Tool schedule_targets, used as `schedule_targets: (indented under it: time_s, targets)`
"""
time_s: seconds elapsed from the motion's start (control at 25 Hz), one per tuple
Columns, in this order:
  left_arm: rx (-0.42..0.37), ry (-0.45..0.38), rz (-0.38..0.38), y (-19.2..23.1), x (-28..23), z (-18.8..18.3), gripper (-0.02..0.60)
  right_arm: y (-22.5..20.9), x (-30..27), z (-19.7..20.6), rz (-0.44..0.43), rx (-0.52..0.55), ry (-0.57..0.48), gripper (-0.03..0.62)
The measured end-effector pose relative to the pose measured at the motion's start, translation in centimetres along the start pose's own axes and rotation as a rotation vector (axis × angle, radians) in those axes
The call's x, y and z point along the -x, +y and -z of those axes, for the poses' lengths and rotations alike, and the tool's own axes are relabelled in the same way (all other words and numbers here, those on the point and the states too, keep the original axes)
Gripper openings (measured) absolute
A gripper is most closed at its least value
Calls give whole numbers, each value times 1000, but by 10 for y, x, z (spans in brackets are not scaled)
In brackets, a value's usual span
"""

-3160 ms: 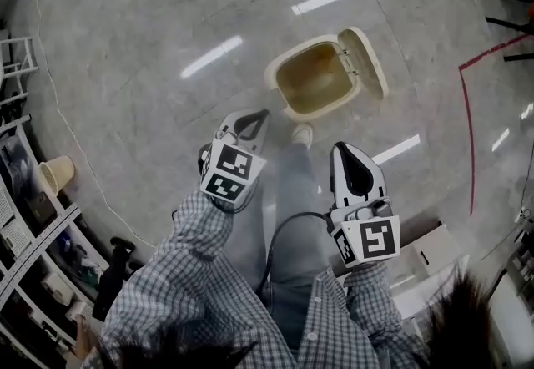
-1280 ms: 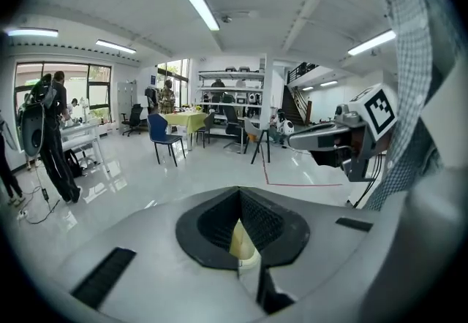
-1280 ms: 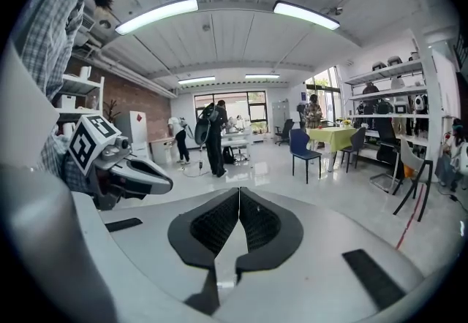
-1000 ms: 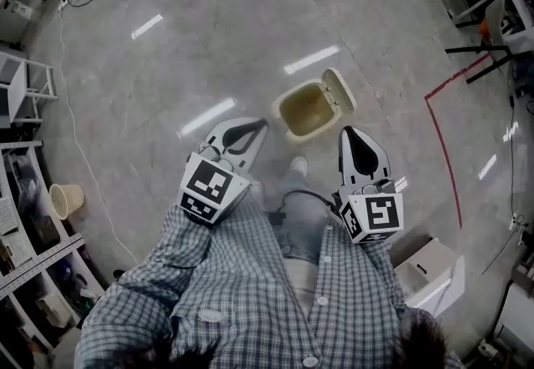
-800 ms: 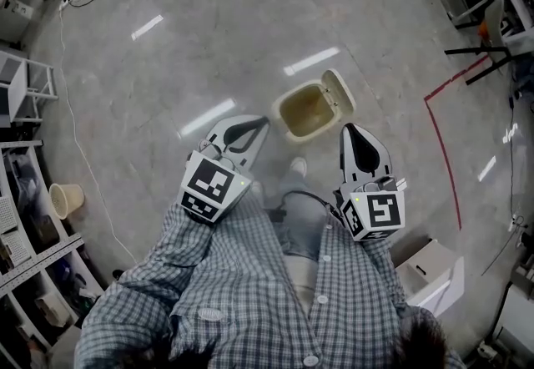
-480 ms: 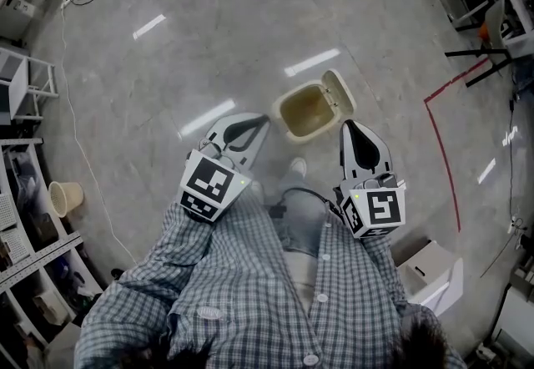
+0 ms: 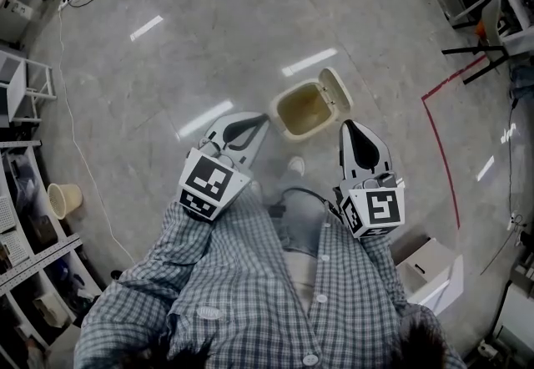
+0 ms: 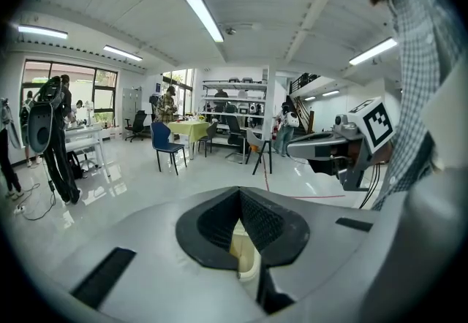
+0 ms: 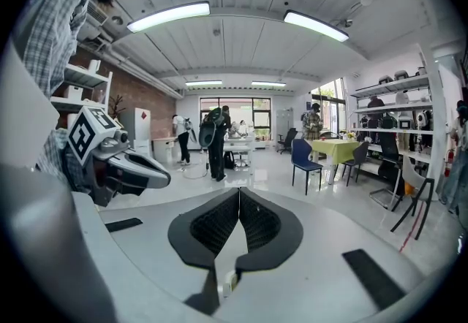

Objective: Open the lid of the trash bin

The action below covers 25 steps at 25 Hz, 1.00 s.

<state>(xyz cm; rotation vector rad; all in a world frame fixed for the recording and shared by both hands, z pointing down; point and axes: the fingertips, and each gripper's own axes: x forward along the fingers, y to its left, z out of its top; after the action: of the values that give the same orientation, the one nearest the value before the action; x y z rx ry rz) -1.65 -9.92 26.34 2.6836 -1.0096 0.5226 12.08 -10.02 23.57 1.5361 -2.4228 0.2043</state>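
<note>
Farther from the trash bin [image 7: 304, 111] than earlier, left gripper [image 7: 260, 122] and right gripper [image 7: 348, 127] hang with jaws pressed together, empty. Its lid [image 7: 338, 90] stands open already. Advise keeping clear of it.

Large open lab or workshop hall. Polished grey floor [image 7: 209, 42] with a red tape line [image 7: 442, 150] and a loose cable [image 7: 71, 108]. Strip lights [image 8: 205, 16] overhead. Equipment shelves [image 8: 238, 99], table with a yellow-green cloth [image 8: 186, 126], blue chair [image 8: 164, 142], brick wall [image 9: 157, 120]. Several people [image 9: 214, 140] standing about.
</note>
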Motion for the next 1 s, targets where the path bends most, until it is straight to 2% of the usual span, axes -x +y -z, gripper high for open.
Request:
schedule_targets:
  time_s: [1.0]
  targets:
    - [-3, 8, 25, -6, -4, 0, 6, 0, 1, 2, -11, 11, 6, 20]
